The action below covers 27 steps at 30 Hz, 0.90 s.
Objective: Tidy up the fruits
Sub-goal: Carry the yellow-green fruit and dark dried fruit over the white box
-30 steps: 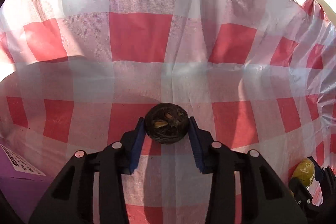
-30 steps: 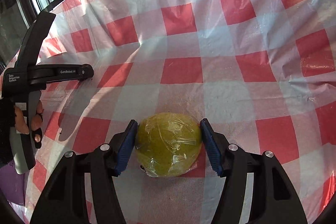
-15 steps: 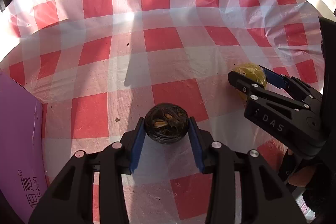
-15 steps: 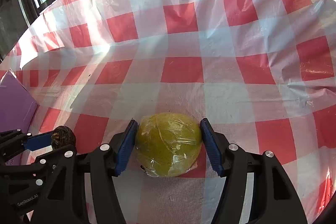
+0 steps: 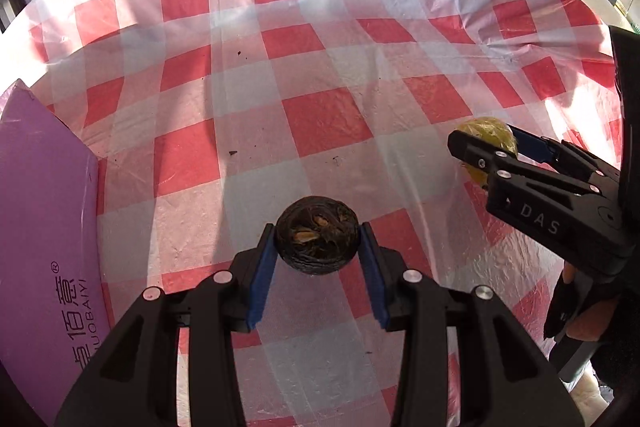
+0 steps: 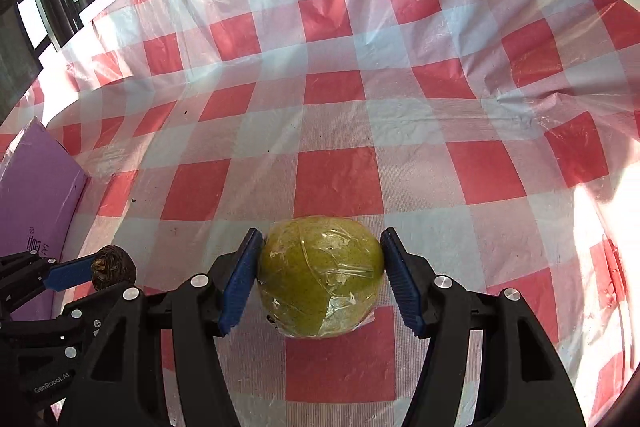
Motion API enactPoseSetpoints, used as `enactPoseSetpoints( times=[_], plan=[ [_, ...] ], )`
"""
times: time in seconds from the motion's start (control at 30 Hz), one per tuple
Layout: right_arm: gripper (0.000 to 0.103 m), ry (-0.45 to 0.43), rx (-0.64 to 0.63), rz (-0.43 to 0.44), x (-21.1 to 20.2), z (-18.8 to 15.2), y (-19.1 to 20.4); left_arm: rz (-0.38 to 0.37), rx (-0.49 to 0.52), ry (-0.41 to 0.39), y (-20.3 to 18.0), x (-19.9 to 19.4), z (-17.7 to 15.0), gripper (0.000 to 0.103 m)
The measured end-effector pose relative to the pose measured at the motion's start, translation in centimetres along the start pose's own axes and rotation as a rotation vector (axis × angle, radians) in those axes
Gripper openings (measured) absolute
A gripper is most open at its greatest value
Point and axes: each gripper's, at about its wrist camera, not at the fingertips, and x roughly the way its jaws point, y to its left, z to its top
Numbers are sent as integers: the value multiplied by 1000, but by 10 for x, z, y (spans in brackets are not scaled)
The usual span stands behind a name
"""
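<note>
My left gripper (image 5: 318, 247) is shut on a small dark wrinkled fruit (image 5: 317, 233) and holds it above the red-and-white checked cloth (image 5: 328, 115). My right gripper (image 6: 320, 271) is shut on a yellow-green fruit wrapped in clear film (image 6: 320, 275), also above the cloth. In the left wrist view the right gripper (image 5: 492, 143) shows at the right with the yellow-green fruit (image 5: 486, 133). In the right wrist view the left gripper (image 6: 96, 269) shows at the lower left with the dark fruit (image 6: 113, 267).
A purple box (image 5: 44, 235) with printed characters stands at the left edge of the cloth; it also shows in the right wrist view (image 6: 36, 195). The cloth (image 6: 340, 107) has creases and small dark specks. Windows and curtains lie beyond the far edge.
Both grippers keep their fruits. The left gripper has pulled back and swung, so more cloth, the purple box and the right gripper show. The right gripper has drawn back slightly.
</note>
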Motion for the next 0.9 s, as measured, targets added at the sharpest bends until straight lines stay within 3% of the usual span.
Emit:
enactPoseSetpoints(
  times=[0.23,0.5,0.67,0.9],
  plan=[
    [60,89,8,8,-44,-61,19,-62,29,-3,0,-35,-22,41],
    [60,144,35,-10,-84,-109,51,-186,89,-10,-4,-79,-55,41],
    [60,111,19,-11,-100,-105,81,-247,131,-92,12,-114,-60,41],
    [60,16,-32,21,-113,-74,138,-244,62,-227,74,-163,-52,41]
  ],
)
